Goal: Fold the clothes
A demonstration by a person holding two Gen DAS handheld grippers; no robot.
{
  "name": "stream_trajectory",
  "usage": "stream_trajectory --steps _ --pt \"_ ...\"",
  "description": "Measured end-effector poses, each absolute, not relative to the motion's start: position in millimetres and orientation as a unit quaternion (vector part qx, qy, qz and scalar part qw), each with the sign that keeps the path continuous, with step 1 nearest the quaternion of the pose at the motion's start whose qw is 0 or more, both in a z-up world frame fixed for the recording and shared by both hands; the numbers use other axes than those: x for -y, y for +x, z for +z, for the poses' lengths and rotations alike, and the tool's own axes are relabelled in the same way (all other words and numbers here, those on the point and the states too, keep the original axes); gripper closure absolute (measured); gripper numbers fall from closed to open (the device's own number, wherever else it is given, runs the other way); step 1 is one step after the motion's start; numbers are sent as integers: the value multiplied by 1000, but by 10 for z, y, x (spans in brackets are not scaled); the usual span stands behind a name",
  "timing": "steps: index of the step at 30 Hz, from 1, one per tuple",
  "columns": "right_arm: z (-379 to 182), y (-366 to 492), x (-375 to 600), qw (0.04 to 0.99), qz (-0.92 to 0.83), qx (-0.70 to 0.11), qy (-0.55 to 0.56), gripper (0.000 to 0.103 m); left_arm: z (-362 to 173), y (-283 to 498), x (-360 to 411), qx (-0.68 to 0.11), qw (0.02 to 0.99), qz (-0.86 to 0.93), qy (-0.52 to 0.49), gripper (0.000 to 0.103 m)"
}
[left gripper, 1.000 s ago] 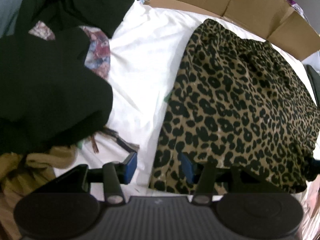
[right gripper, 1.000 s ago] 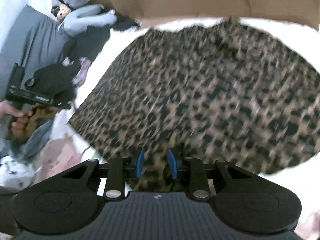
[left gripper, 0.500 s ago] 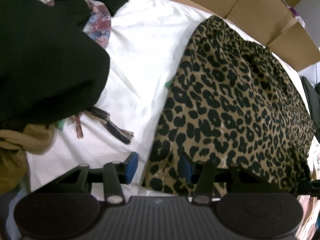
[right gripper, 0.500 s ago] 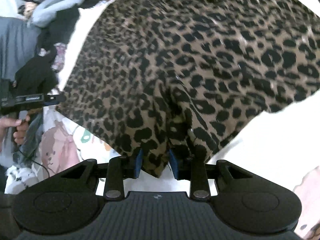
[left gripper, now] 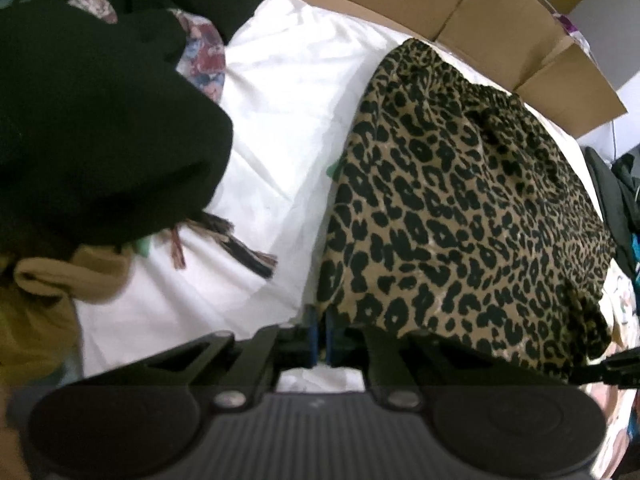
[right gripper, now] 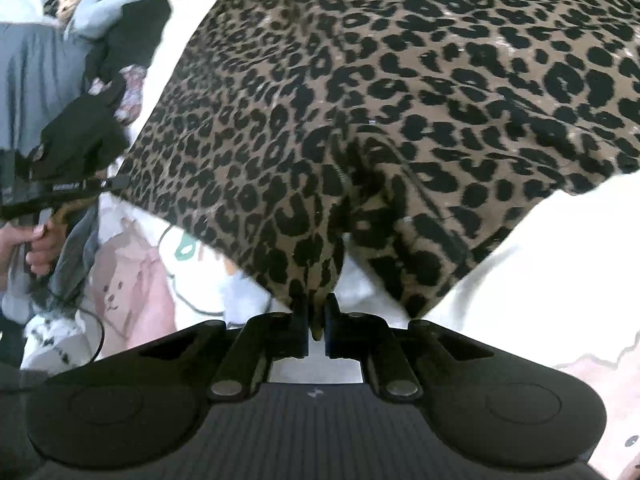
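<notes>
A leopard-print garment (left gripper: 460, 208) lies spread flat on a white sheet (left gripper: 280, 120). In the left wrist view my left gripper (left gripper: 318, 334) has its jaws closing tight on the garment's near left corner, with the fabric pinched between the pads. In the right wrist view my right gripper (right gripper: 317, 314) is closing the same way on a bunched fold at the near hem of the leopard garment (right gripper: 360, 100). The cloth puckers up into its jaws. The left gripper (right gripper: 60, 184) also shows at the garment's left corner, held by a hand (right gripper: 38, 240).
A heap of black clothes (left gripper: 92, 140) with a floral piece (left gripper: 204, 56) and a tan garment (left gripper: 60, 276) lies left of the sheet. Cardboard boxes (left gripper: 440, 4) line the far edge. A grey plush toy (right gripper: 108, 4) and pink bear-print bedding (right gripper: 128, 300) lie to the left.
Both grippers came down to the garment's near edge and went from open to shut on the fabric. The hem now bunches up at the right gripper.
</notes>
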State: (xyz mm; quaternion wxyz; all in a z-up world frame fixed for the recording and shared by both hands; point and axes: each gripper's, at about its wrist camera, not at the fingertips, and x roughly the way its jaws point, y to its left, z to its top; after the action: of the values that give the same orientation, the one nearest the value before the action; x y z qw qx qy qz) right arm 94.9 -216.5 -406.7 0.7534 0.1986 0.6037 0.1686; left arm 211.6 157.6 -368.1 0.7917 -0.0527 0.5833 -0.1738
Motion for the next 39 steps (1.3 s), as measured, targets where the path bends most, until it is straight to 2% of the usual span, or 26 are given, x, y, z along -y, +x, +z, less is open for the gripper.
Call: stream_trajectory --steps 7,13,18,23,27,29,30,35,39 --pt "-4160 937 2170 744 178 -613 196 99 -3799 2163 -1598 -592 787 -157 -73 99" --pt "-4029 967 2198 744 196 -614 174 95 -3940 2168 -1547 -596 783 -151 -91 80" --pt "-3872 1004 2232 749 211 -604 172 93 -3972 2139 -1605 -591 784 -158 -106 79" --pt "-3794 1044 2245 752 216 -599 171 90 -4028 2063 -1623 -582 784 -178 -126 69" --pt "-3702 1052 2266 745 240 -594 187 90 -4054 2025 -1681 -578 781 -178 -155 71" --pt "-3640 1051 2305 744 248 -586 203 87 -4072 2032 -1717 -578 780 -175 -164 84" --pt "-3611 1050 2322 746 250 -581 206 82 -4085 2038 -1737 -579 779 -171 -169 88" --pt "-3548 1073 2348 753 243 -577 203 80 -4098 2028 -1751 -582 775 -171 -181 97" --pt "-3524 1099 2335 761 241 -571 190 79 -3959 2008 -1720 -579 776 -174 -178 98"
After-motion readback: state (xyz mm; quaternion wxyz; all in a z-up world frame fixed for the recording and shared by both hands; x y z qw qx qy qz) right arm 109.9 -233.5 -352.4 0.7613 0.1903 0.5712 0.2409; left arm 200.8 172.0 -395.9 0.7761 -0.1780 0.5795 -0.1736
